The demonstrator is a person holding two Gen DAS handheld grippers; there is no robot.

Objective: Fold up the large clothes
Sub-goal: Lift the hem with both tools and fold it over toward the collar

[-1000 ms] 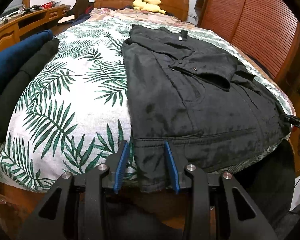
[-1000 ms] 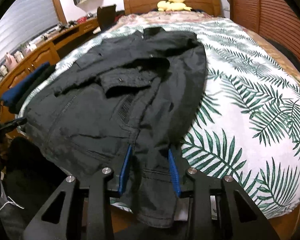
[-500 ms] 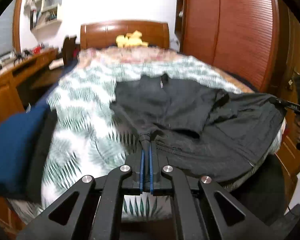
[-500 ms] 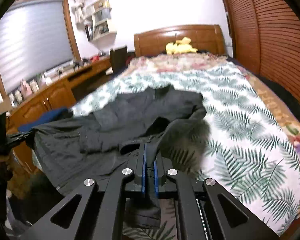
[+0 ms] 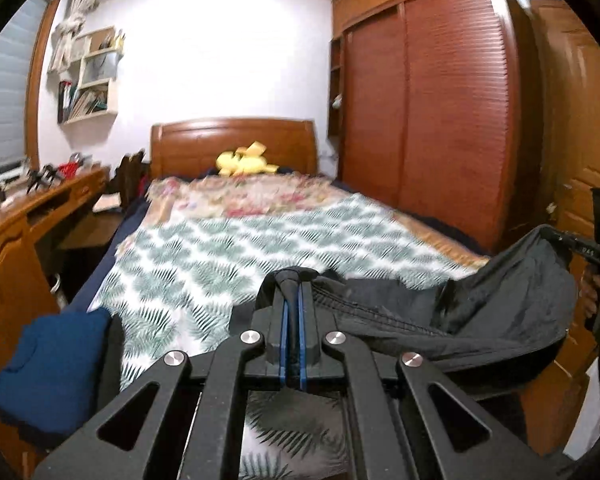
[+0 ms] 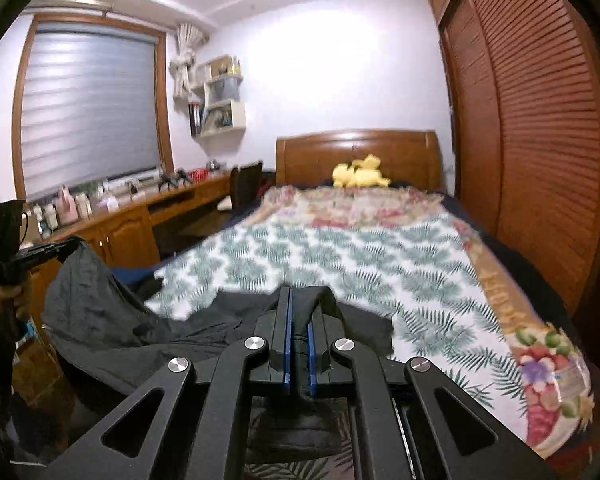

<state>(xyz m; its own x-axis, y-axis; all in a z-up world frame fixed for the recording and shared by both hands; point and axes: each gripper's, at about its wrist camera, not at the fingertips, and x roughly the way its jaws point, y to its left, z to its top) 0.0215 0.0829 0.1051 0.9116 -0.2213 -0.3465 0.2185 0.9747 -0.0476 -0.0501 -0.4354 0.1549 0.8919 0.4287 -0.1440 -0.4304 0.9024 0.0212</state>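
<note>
Both claws clamped on jacket hem, garment hoisted off bed.

L→R: folded blue clothes (image 5: 48, 364) sit at bed's left edge, clear of work area. Left gripper (image 5: 291, 300) fully closed on a bunch of the black jacket (image 5: 500, 312); right gripper (image 6: 298, 312) likewise pinched shut on the other hem corner. Hem is strung between them above the leaf-print bedspread (image 5: 228, 252), rest hangs below. Two-corner hold keeps the edge taut, prob. for carrying it over as a fold.
</note>
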